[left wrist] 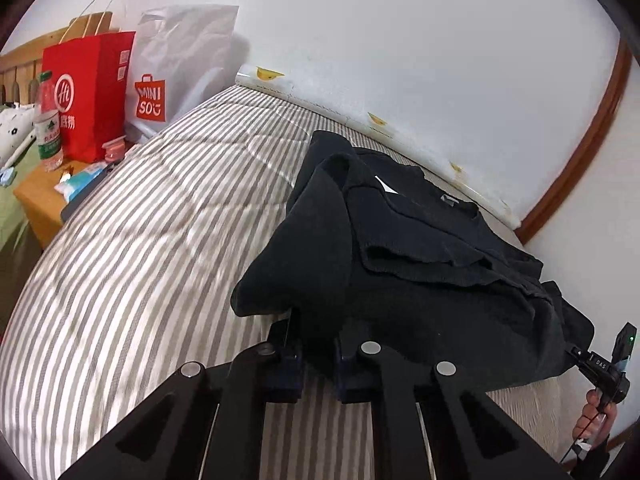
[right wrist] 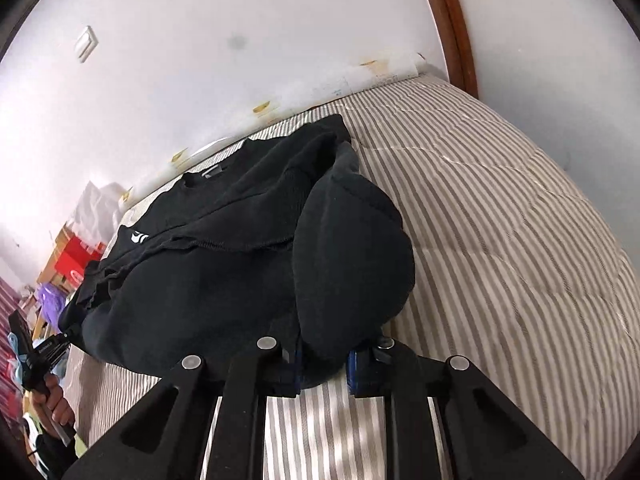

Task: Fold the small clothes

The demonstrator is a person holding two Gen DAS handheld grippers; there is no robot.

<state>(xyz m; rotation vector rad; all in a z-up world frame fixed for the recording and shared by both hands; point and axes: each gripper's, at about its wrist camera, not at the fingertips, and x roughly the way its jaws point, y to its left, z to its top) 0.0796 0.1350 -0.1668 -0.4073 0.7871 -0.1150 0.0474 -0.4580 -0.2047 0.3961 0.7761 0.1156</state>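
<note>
A black sweatshirt [left wrist: 420, 248] lies partly folded on the striped bed [left wrist: 160, 220], its sleeves turned in over the body. My left gripper [left wrist: 316, 332] is shut on its near left hem, which bulges up over the fingers. My right gripper [right wrist: 324, 356] is shut on the near right hem of the sweatshirt [right wrist: 224, 248]; the cloth hangs as a rounded fold over the fingertips. The right gripper also shows at the far right of the left wrist view [left wrist: 600, 364], and the left gripper at the far left of the right wrist view [right wrist: 44, 352].
A white wall runs along the far side of the bed [right wrist: 500, 200]. A red paper bag [left wrist: 92, 96], a white Miniso bag [left wrist: 176, 68] and a plastic bottle [left wrist: 48, 120] stand on a wooden side table [left wrist: 40, 200] to the left. A brown door frame [left wrist: 580, 152] is at right.
</note>
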